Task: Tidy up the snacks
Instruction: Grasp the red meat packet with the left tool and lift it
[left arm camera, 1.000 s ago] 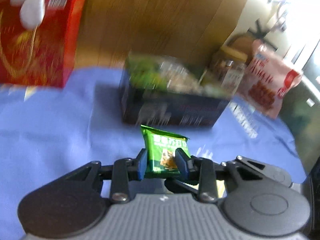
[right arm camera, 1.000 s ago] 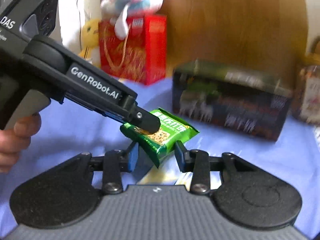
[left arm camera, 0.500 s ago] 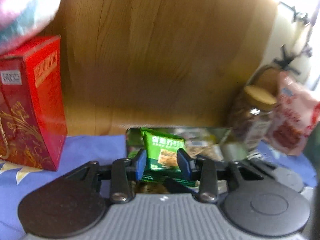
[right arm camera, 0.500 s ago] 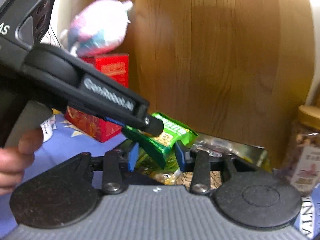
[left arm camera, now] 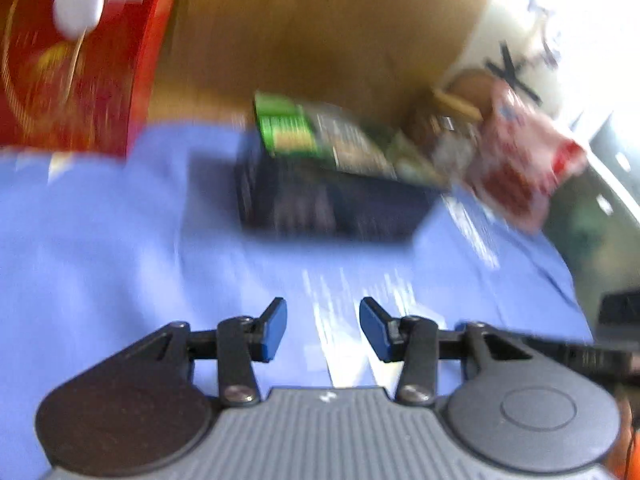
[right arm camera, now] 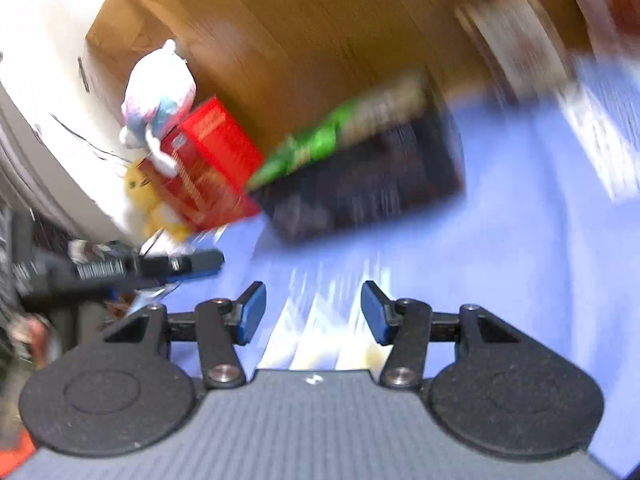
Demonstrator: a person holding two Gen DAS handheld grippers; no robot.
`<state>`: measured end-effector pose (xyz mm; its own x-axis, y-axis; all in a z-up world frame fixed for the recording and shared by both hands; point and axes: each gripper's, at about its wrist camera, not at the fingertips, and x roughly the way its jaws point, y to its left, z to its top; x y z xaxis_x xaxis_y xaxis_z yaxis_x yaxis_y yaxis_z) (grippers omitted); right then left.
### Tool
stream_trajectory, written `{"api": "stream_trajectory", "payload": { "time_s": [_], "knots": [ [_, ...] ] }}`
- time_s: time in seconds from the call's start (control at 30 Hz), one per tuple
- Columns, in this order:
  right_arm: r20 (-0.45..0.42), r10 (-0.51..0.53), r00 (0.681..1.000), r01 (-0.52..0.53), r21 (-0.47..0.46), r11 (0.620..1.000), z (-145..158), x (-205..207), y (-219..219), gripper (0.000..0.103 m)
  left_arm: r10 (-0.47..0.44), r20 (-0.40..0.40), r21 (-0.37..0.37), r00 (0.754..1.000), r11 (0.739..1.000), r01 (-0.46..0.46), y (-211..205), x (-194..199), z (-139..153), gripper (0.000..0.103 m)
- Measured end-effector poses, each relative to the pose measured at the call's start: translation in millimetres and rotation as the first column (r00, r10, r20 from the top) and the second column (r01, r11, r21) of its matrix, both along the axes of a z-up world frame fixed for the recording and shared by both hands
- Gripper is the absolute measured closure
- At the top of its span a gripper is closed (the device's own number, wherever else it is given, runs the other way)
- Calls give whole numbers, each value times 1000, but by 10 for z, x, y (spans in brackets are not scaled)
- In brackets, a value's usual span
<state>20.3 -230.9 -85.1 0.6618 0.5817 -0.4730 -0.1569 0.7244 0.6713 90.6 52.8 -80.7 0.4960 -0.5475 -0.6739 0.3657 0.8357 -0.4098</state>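
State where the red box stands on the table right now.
In the left wrist view the red box stands upper left on the blue cloth, against the wooden panel, left of the dark snack box, with a plush toy on it.

Periwinkle-blue tablecloth (left arm camera: 100,240), dark box (left arm camera: 332,208), green packets (left arm camera: 286,130), red gold-patterned carton (left arm camera: 72,64)

Your left wrist camera looks down along its fingers at the dark box (left arm camera: 332,204), square-on, from a short way back across the blue cloth (left arm camera: 100,240). Your right wrist camera faces the same dark box (right arm camera: 368,188) from nearby, rolled so it sits tilted. Both share the box and the red carton (left arm camera: 80,60) beside it.
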Motion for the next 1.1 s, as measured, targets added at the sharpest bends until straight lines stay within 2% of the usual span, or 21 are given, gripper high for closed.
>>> {"api": "stream_trajectory", "payload": {
  "time_s": [0.07, 0.17, 0.27, 0.33, 0.4, 0.53, 0.63, 0.7, 0.83, 0.9, 0.97, 1.03, 1.1],
  "knots": [
    [-24, 4, 1000, -3, 35, 999, -57, -178, 3, 48, -18, -38, -7, 999, 1000, 17, -2, -214, -105, 59],
    [-22, 23, 1000, -22, 27, 999, -82, -361, 100, 49, -13, -55, -15, 998, 1000, 12, -11, -493, -198, 55],
    [-42, 32, 999, -30, 42, 999, -163, -448, 174, 49, -16, -103, -52, 995, 999, 10, -42, -625, -315, 53],
    [-46, 42, 998, -38, 82, 996, -210, -497, 222, 54, 2, -59, -34, 998, 999, -4, -111, -749, -321, 51],
    [-37, 45, 998, -42, 77, 996, -213, -532, 286, 56, -11, -61, -45, 998, 999, 9, -195, -822, -321, 51],
    [-22, 25, 999, -23, 81, 996, -222, -576, 316, 57, 25, -57, -57, 998, 998, -28, -285, -864, -319, 52],
    [3, 9, 1000, -10, 51, 999, -221, -610, 324, 59, 46, -87, -92, 995, 994, -54, -277, -825, -338, 62],
    [18, 8, 1000, -9, 38, 999, -240, -643, 330, 59, 54, -94, -115, 994, 991, -65, -250, -800, -359, 63],
    [19, -8, 1000, 7, 78, 997, -260, -656, 273, 61, 53, -106, -151, 993, 986, -69, -261, -733, -392, 64],
    [79, -9, 997, 3, 79, 997, -203, -738, 254, 61, 45, -104, -153, 994, 986, -61, -307, -712, -395, 63],
    [138, -8, 990, 6, 20, 1000, -114, -805, 274, 60, 26, -102, -159, 994, 986, -42, -374, -694, -402, 63],
    [129, -23, 991, 31, -56, 998, -101, -787, 288, 60, 12, -102, -166, 995, 986, -29, -434, -673, -406, 62],
    [87, -53, 995, 56, -33, 998, -180, -747, 226, 60, 7, -101, -169, 995, 985, -24, -476, -658, -406, 62]
  ]
}}
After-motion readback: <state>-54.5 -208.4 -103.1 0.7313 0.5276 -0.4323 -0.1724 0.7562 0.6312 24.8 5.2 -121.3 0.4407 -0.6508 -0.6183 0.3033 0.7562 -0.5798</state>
